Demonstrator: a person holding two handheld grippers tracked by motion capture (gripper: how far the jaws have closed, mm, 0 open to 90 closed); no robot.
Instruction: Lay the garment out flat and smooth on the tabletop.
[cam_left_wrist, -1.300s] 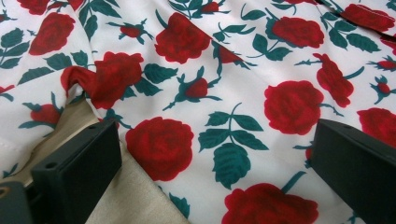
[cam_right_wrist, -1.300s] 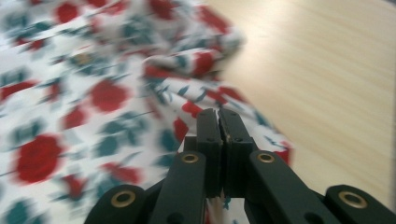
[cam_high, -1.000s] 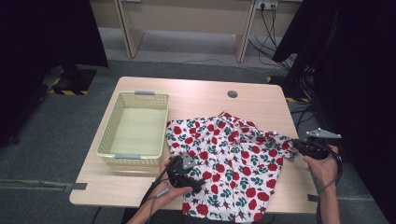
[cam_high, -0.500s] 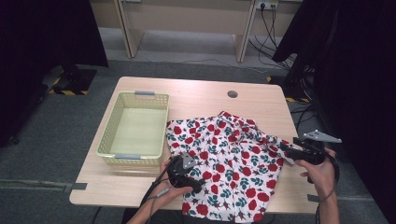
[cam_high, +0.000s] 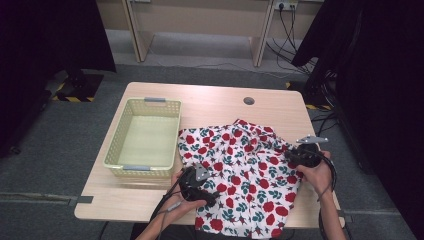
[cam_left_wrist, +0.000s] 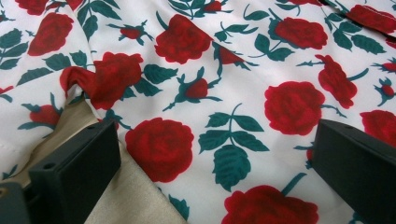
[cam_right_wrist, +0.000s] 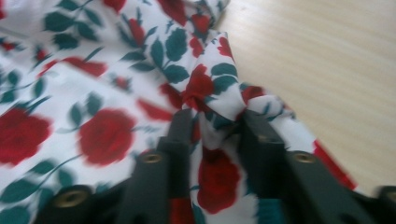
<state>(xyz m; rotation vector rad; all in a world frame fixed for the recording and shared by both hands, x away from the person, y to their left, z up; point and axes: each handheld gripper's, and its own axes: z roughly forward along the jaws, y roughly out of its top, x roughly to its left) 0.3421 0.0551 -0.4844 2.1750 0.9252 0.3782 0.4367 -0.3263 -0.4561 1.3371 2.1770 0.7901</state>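
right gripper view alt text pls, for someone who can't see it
The right gripper has just been closing its two black jaws on a bunched fold of the rose-print cloth, which sits pinched between them. Bare wooden table shows at upper right.

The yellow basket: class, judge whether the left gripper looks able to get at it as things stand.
Probably yes. The yellow basket sits just beyond the left gripper, on its left, with bare table between them. The jaws stand open over the rose-print cloth, holding nothing.
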